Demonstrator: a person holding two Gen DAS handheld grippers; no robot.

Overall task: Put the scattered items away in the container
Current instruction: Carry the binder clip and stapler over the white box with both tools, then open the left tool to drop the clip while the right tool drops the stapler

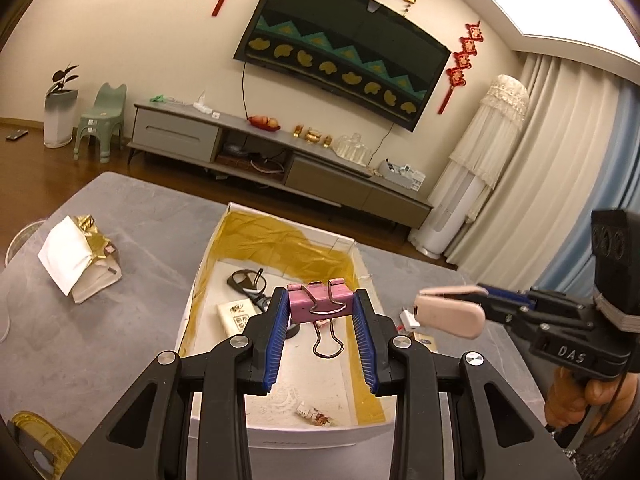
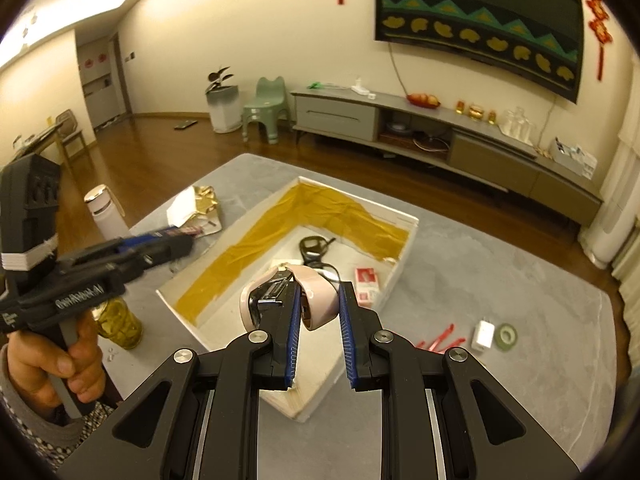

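Note:
Over a white box (image 1: 200,276) lined with gold fabric, my left gripper (image 1: 320,299) is shut on a pink binder clip (image 1: 320,306) whose wire handle hangs down. In the right wrist view, my right gripper (image 2: 320,286) is shut on a pink stapler (image 2: 320,300) above the same box (image 2: 402,252). The stapler (image 1: 452,314) and right gripper (image 1: 486,300) hover just right of the box in the left wrist view. The left gripper (image 2: 176,238) is blurred over the box's left edge. A black object (image 2: 314,248) and a small white pack (image 1: 238,316) lie inside.
On the grey table (image 1: 120,340) lie a white plug (image 2: 483,333), a green tape roll (image 2: 506,336) and red strips (image 2: 438,340) right of the box. A red-white pack (image 2: 366,286) is by its right wall. A gold-white bag (image 1: 80,260), bottle (image 2: 104,212) and jar (image 2: 120,320) stand left.

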